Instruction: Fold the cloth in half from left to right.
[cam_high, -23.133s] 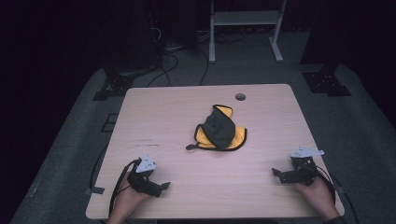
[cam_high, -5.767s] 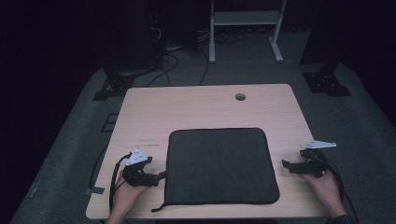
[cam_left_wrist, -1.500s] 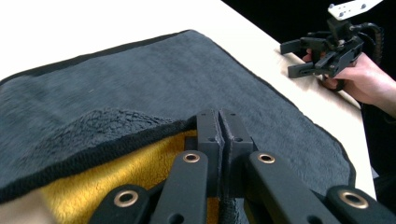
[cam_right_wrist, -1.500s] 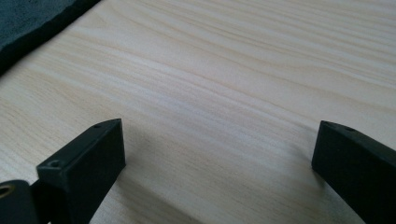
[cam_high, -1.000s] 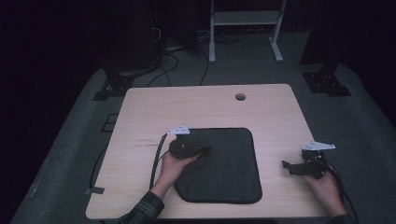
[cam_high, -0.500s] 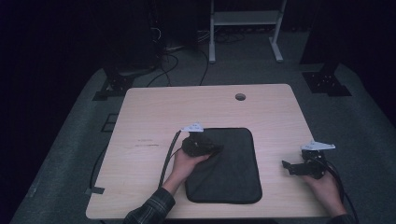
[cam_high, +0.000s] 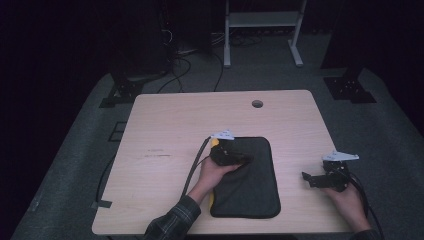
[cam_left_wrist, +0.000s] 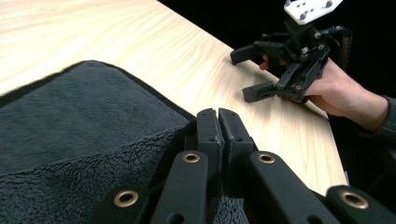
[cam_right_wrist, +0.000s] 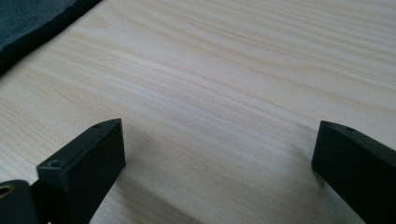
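High view: dark fleece cloth (cam_high: 247, 180) lies folded lengthwise on the wooden table (cam_high: 165, 130), right of centre, near the front edge. The left gripper (cam_high: 239, 157) sits over the cloth's upper left part, carrying a fold edge toward the right. A sliver of yellow (cam_high: 212, 196) shows along the cloth's left edge, probably a lining, though it is too small to be sure. The right gripper (cam_high: 307, 177) rests on bare wood, well apart from the cloth.

Left gripper view: jaws pinched together on a raised lip of the fleece (cam_left_wrist: 84, 154). Risk here: the pinch looks shallow, so the plush edge could slip out mid-fold and flop back. With nothing pinning the lower layer, dragging could also skew the whole cloth, leaving the edges misaligned. The right gripper (cam_left_wrist: 247, 74) shows farther off, jaws apart, empty.

Right gripper view: both black jaws stand wide over the wood, nothing between them; a cloth corner (cam_right_wrist: 32, 18) lies at upper left.

Writing: none legible; faint marks on the tabletop in the high view are too small to read.
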